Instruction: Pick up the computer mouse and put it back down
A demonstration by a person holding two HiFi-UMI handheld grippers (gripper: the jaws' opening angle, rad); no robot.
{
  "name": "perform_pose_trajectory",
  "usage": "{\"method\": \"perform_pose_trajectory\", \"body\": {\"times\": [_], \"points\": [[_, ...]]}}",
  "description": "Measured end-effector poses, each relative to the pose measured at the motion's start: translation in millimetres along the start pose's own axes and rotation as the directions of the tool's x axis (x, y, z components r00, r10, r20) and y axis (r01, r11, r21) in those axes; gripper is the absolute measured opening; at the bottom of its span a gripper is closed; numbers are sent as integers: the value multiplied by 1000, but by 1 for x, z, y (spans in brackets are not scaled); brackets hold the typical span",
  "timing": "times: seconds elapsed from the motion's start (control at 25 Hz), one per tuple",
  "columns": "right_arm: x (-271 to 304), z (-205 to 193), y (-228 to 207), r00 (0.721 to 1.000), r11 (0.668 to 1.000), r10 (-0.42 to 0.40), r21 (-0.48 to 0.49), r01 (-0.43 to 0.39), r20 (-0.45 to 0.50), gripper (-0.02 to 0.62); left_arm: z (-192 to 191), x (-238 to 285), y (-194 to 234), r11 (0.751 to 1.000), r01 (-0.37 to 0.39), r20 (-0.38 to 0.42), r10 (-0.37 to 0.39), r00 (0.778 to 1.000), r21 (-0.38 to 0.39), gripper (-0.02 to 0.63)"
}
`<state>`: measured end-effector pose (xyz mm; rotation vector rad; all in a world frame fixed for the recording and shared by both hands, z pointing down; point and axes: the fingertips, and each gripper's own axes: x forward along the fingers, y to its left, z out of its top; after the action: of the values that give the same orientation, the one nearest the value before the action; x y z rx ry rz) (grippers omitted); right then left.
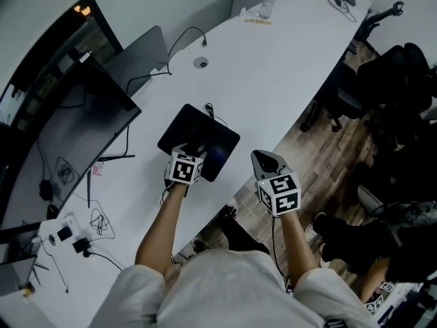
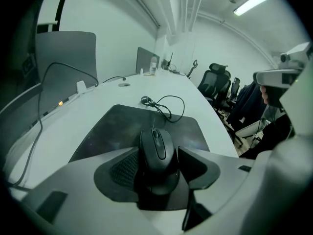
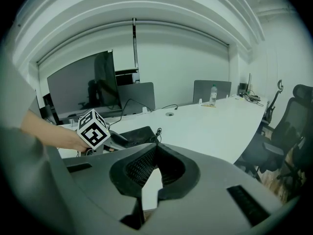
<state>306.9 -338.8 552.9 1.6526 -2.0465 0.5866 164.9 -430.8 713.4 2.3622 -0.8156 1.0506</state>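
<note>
The computer mouse (image 2: 157, 146) lies on the black mouse pad (image 2: 112, 126), toward the pad's near edge. Its long axis runs straight away from the person, with the wheel and buttons facing the far end of the white table (image 2: 88, 111). Its cord (image 2: 145, 101) bunches in a small coil at the pad's far edge. The left gripper (image 2: 157, 153) is down over the mouse with its jaws spread, one on each flank, close alongside but not visibly squeezing. You get all that from the left gripper view. In the head view the marker cube (image 1: 184, 168) hides the mouse almost wholly, leaving only the pad and the coil showing. That view does show the right gripper (image 1: 265, 160) held off the table's edge, above the wooden floor (image 1: 328, 156). The right gripper view shows its jaws closed tip to tip on nothing. Beyond them it shows the dark monitor (image 3: 80, 89) and a water bottle (image 3: 213, 94).
</note>
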Motion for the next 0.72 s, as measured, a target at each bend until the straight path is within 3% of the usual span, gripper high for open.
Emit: {"method": "perform_pose_trajectory", "body": {"times": [0.2,0.4,0.56,0.72], "points": [[-16,2,10,1000,1000,-22,-1,22,14,15,6,-18,3,999,24,70,-26,997,31,307],[-48,24,21,994,997,-72,-34,75,78,15,25,-87,13,1000,28,236,-31,971,14,299],[-82,52,42,981,989,-112,-77,125,156,15,47,-172,25,1000,-8,417,4,909,7,102],[-125,80,70,961,977,-141,-123,173,238,15,63,-262,17,996,-41,547,-7,837,76,23]]}}
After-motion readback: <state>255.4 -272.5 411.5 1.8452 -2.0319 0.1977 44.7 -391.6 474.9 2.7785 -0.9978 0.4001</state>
